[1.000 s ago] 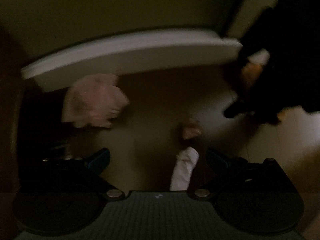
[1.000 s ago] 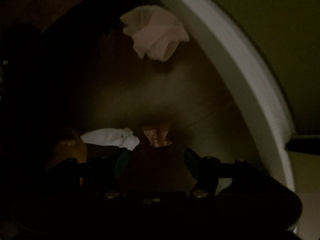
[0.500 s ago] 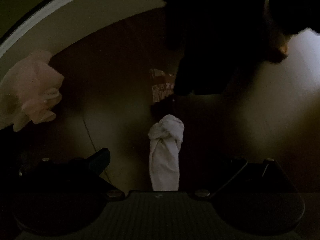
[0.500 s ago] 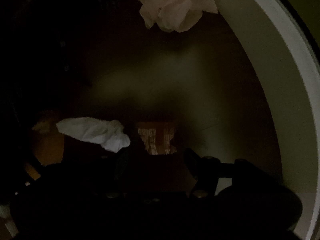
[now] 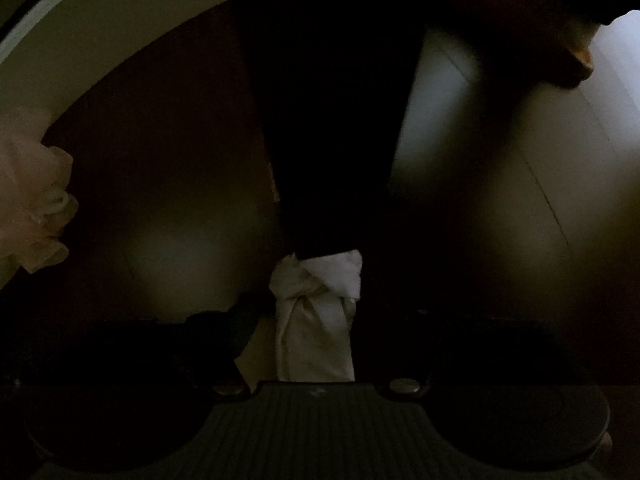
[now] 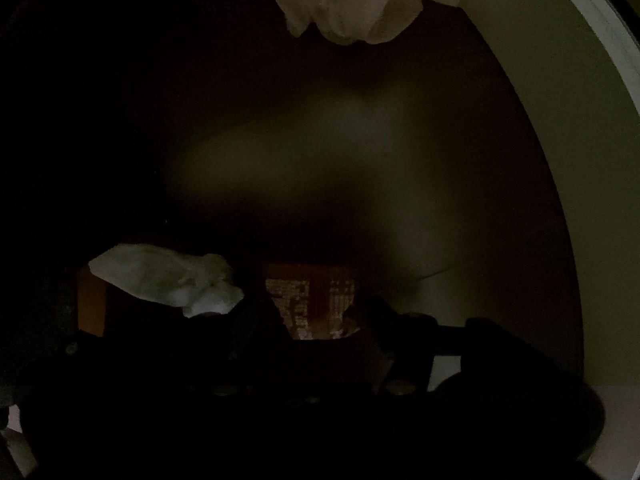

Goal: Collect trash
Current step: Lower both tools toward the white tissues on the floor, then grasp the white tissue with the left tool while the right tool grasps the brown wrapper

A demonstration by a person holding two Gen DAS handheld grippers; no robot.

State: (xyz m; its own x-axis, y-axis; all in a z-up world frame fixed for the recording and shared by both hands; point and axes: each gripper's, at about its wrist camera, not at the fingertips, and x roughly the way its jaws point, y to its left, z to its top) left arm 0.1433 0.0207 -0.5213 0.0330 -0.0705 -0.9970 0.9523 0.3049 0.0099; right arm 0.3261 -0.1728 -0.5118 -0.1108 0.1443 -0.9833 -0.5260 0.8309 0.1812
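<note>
We have both come down close: our left gripper (image 5: pixel 308 320) fingers have just been closing around the twisted white tissue (image 5: pixel 316 320), though we cannot tell if they pinch it, while our right gripper (image 6: pixel 316 312) fingers, narrowing but spread, straddle the orange printed wrapper (image 6: pixel 316 300).

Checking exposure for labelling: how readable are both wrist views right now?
Left wrist view: very dim, a black shape blocks the centre; only the knotted white tissue reads clearly. Right wrist view: darker still, tool nearly lost in shadow; crumpled pinkish tissue brightest.
</note>
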